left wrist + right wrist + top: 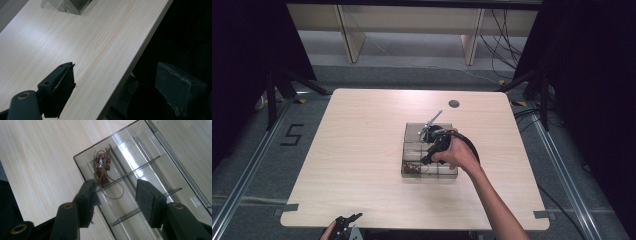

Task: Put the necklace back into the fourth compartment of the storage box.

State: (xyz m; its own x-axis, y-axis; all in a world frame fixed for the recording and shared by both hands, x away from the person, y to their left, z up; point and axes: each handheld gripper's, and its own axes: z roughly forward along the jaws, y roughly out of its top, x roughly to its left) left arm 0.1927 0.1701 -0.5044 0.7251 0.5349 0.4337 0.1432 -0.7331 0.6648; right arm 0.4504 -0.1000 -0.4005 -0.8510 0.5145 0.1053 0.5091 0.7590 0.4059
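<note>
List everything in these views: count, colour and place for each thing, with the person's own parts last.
table: one, light wood, centre of the high view.
organiser box: one, clear smoky plastic with dividers, right of table centre.
beaded cord jewellery: one tangle, reddish-brown, in an end compartment of the box, its cord looping over a divider.
round hole: one, dark, far side of the tabletop.
floor marking "5": one, black, floor left of the table.
cables: several, black, floor at far right.
right gripper: one, black, open above the box.
left gripper: one, black, open at the table's near edge.
</note>
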